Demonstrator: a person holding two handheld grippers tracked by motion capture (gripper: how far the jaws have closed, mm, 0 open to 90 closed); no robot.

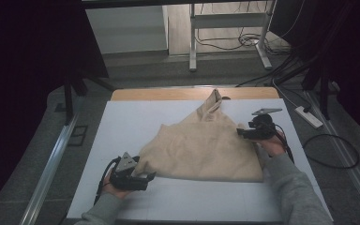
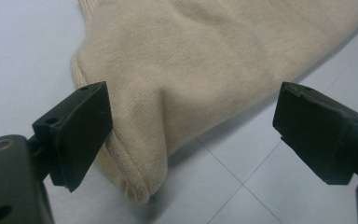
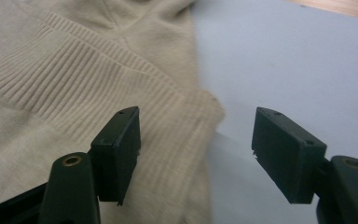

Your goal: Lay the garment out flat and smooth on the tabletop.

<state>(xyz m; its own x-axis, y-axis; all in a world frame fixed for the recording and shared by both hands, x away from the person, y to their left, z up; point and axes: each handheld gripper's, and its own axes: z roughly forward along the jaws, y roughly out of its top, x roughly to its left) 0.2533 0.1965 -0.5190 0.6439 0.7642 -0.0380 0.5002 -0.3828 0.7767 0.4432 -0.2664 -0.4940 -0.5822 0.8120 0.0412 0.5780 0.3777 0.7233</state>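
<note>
Where sweater (image 1: 201, 145) folds over itself, underside hidden, sleeves untraceable

No text, label, brand, number or sign can be read anywhere: none on the beige sweater (image 1: 201, 145), and none on the pale table (image 1: 136, 122) around it.
</note>
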